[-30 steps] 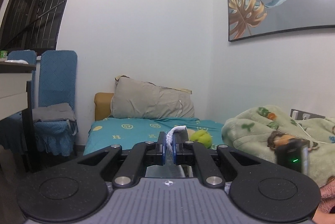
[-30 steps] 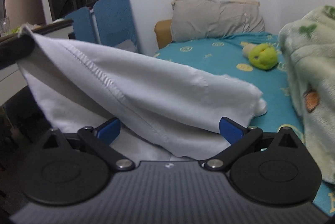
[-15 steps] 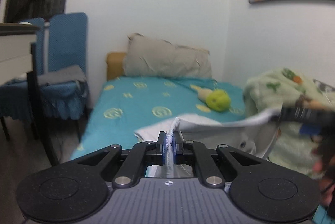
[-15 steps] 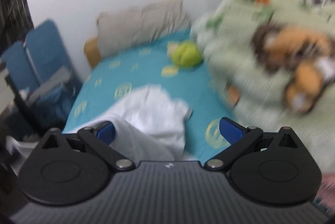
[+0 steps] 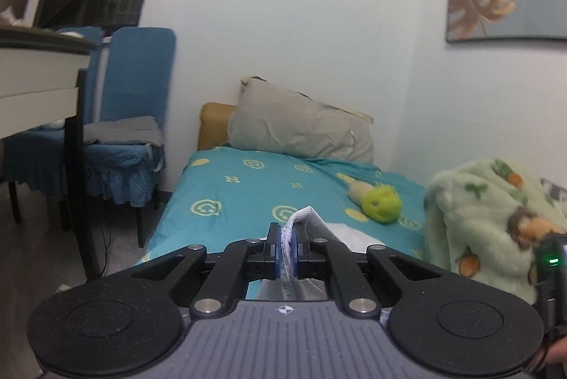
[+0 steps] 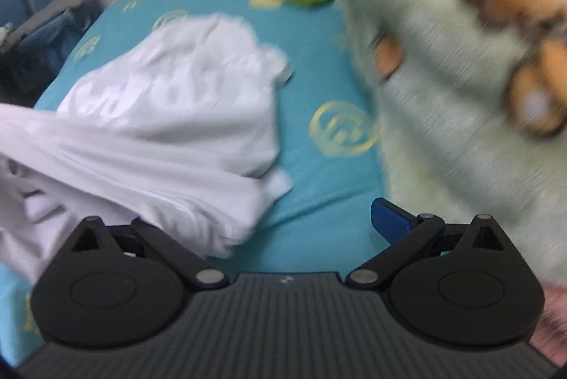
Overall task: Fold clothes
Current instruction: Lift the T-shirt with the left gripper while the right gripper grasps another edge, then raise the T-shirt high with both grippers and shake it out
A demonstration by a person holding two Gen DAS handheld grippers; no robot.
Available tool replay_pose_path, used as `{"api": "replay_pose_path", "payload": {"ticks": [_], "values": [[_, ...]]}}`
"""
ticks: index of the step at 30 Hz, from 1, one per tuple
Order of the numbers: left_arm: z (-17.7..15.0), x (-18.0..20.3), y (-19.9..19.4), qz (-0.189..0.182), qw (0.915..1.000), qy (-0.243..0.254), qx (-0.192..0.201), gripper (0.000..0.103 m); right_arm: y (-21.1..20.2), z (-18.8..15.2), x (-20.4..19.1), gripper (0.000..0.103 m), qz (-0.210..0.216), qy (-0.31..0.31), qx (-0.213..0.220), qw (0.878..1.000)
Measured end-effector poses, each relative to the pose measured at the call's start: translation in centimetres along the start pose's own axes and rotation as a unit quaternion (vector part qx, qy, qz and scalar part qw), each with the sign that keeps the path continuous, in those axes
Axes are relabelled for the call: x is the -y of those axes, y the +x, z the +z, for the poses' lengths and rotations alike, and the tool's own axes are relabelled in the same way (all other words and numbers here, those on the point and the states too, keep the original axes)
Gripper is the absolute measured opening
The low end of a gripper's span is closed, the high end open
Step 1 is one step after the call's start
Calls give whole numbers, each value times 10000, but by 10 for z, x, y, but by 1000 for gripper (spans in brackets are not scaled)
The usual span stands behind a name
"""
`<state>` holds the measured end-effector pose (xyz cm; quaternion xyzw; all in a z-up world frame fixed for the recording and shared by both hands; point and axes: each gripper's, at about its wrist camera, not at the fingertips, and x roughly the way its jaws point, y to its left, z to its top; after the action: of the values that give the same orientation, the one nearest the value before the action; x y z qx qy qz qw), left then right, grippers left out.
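Pinching a fold of the white shirt (image 5: 307,219) with my left gripper (image 5: 287,249), both blue pads pressed tight together on the cloth so a little peak of fabric pokes up between them. From that pinch the shirt runs off to the right and down onto the teal bedsheet (image 5: 241,191). My right gripper (image 6: 248,219) is spread wide with nothing between its fingers; the right blue pad is plainly visible over bare sheet, while the left one is hidden behind bunched fabric. In the right wrist view the white shirt (image 6: 177,102) lies crumpled on the left half of the bed, with one part stretched out toward the left edge of the frame, and that view is pretty motion-blurred, so fine detail is lost. A yellow-green plush toy (image 5: 381,203) sits further up the bed, well apart from the shirt, below the grey pillow (image 5: 301,131) leaning on the wall. Piled on the right side is a pale green fleece blanket (image 5: 489,216) with cartoon prints. Left of the bed there's a blue-covered chair (image 5: 131,117) with grey cloth folded on the seat.
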<state>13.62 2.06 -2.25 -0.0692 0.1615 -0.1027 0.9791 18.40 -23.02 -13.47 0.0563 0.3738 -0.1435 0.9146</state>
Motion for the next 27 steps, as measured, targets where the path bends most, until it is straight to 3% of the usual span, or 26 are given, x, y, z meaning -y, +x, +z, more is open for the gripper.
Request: {"api": "replay_pose_path", "payload": {"ticks": [3, 4, 5, 7, 8, 10, 14, 18, 21, 27], "values": [[1, -5, 3, -14, 9998, -119, -171, 6, -33, 9, 17, 100, -85, 461, 1030, 9936], [0, -6, 5, -43, 9996, -118, -269, 6, -36, 9, 17, 96, 21, 488, 1092, 9928], [-1, -7, 7, -86, 9992, -122, -384, 7, -37, 10, 16, 78, 126, 492, 1090, 9927], [-5, -9, 11, -137, 9978, -172, -619, 7, -38, 10, 13, 53, 336, 499, 1085, 9923], [-7, -10, 13, -157, 9970, -196, -732, 7, -38, 11, 12, 35, 441, 503, 1082, 9919], [-12, -13, 17, -211, 9952, -198, -933, 7, -40, 11, 10, 10, 651, 510, 1076, 9907], [-19, -18, 24, -215, 9902, -171, -1371, 10, -42, 12, 5, 7, 1070, 524, 1063, 9872], [-28, -25, 30, -235, 9811, -435, -1871, 40, -45, 14, 0, 7, 1487, 537, 1048, 9818], [-32, -25, 32, -291, 9790, -479, -1962, 59, -45, 14, -1, 7, 1563, 558, 1052, 9805], [-35, -5, 31, -491, 9811, -241, -1857, 76, -46, 15, -3, 7, 1679, 600, 1062, 9782]]}}
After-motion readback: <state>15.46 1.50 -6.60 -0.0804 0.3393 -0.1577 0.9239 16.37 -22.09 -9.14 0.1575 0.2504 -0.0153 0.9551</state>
